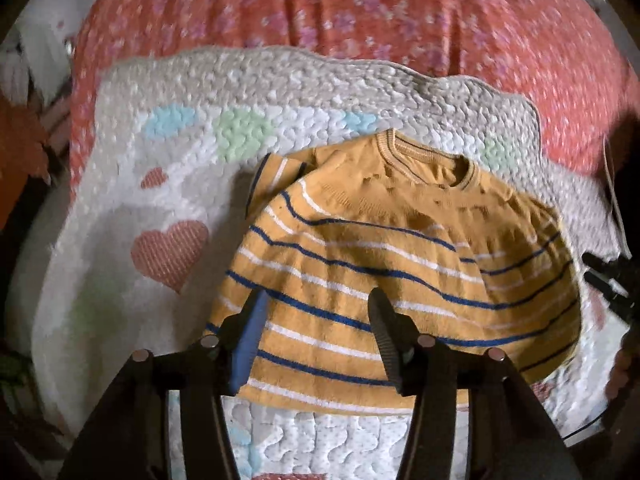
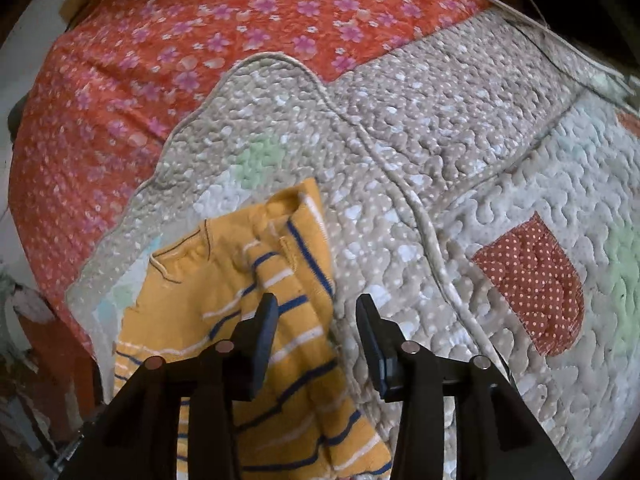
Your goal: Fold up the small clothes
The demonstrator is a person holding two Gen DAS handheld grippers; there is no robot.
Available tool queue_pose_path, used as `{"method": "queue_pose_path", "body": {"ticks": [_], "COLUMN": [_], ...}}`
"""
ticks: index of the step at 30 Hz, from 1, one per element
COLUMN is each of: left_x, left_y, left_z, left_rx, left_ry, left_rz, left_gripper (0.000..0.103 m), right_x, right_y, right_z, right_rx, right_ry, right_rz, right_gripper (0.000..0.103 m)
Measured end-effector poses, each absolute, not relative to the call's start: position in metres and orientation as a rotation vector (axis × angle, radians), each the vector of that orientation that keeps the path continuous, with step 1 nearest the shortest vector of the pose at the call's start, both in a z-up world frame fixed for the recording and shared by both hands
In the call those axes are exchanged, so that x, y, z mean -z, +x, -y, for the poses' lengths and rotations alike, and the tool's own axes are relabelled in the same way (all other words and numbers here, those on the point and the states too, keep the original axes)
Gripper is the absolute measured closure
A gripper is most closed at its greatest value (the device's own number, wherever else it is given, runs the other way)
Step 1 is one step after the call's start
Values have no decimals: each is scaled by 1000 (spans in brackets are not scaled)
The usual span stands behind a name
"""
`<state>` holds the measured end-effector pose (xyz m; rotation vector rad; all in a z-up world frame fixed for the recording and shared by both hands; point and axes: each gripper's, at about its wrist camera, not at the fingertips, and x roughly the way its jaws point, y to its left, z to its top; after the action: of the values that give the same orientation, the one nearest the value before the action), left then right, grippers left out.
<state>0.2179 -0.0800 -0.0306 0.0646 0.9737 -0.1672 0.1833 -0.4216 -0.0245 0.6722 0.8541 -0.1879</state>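
A small mustard sweater point(image 1: 380, 248) with blue and white stripes lies flat on a pale quilted mat point(image 1: 180, 152), neck away from me. Its left sleeve is folded in over the body. My left gripper point(image 1: 316, 312) hovers open over the sweater's lower left part, with no cloth pinched between the fingers. In the right wrist view the sweater point(image 2: 224, 280) lies at the lower left, its right sleeve folded across it. My right gripper point(image 2: 316, 308) stands open above the sweater's right edge, one finger over the cloth and one over the mat point(image 2: 440, 140). The right gripper's black fingers point(image 1: 604, 286) show at the left wrist view's right edge.
The mat lies on a red flowered bedspread point(image 2: 160, 40), which stretches behind it point(image 1: 360, 8). A thin pale cord point(image 2: 520, 12) runs across the mat's far right corner. A red dotted patch point(image 2: 532, 284) lies on the mat to the right. The bed's edge falls away at the left.
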Motion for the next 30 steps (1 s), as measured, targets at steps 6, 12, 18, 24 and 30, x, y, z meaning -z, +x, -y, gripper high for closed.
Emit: {"method": "queue_pose_path", "body": {"ticks": [6,12,18,24,30], "left_x": [39,52,59,63,64], "left_y": [222,234,242,246,246], "left_z": [92,100,105,106,105], "left_rx": [180,185,197,199,197], "left_ry": [127,129,143,147,147], "left_rz": [-980,-1027,-1056,-1081,-1082], "left_gripper": [51,51,51,51,50], "right_x": [23,27,38,50,54], "right_y": [193,211,222,226,233], "right_z": [411,400,403,411,400], "right_rx": [173,120,125,133,56], "right_ry": [604,560,542,527,539], "right_rz": [-858,-890,-931,-947,-921], "right_gripper": [52,48,45,40,34]}}
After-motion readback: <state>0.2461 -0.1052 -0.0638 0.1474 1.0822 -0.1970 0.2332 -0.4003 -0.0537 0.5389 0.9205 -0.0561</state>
